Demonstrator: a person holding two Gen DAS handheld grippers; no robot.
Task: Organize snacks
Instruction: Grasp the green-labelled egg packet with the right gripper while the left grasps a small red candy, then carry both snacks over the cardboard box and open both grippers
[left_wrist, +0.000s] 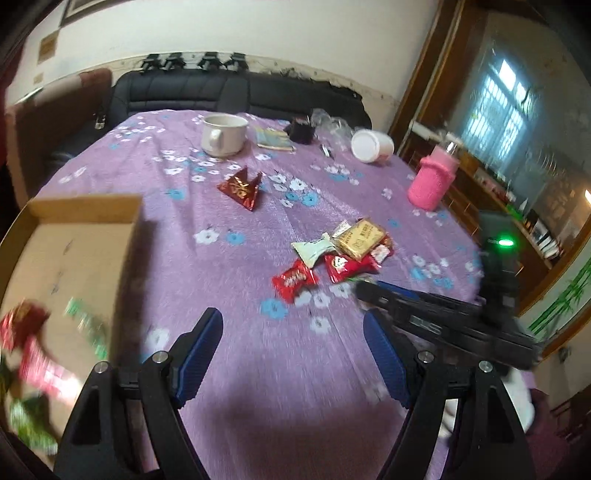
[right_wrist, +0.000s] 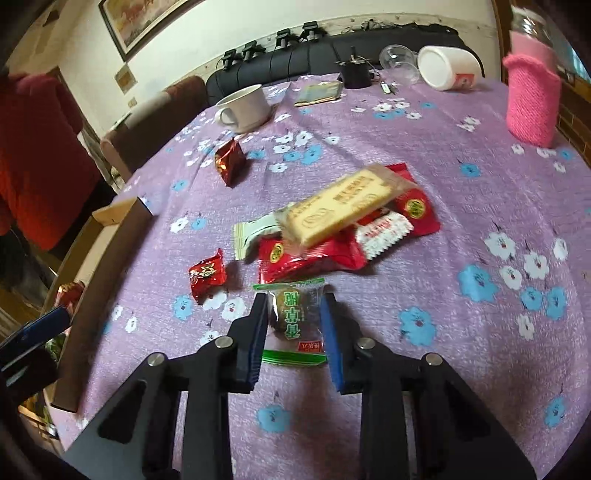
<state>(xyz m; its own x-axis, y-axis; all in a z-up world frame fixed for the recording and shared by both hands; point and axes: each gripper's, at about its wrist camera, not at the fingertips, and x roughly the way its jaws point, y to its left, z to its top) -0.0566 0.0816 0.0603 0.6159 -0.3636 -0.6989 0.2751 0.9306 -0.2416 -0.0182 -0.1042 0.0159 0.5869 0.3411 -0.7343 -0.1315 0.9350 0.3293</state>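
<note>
Right wrist view, right tongs (right_wrist: 294, 321) straddling green snack packet (right_wrist: 295, 325), unseen from left wrist

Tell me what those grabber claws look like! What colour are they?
Both look alike. The left gripper has black, angular arms with triangle-shaped cut-outs, shiny silver bolts at the joints, and ridged blue pads inside each finger. The right gripper matches: black frame, silver bolts, blue pads. Seen from the left camera, its black body carries a glowing green light.

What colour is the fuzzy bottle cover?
Pink knitted bottle cover, clearest in the right wrist view.
</note>
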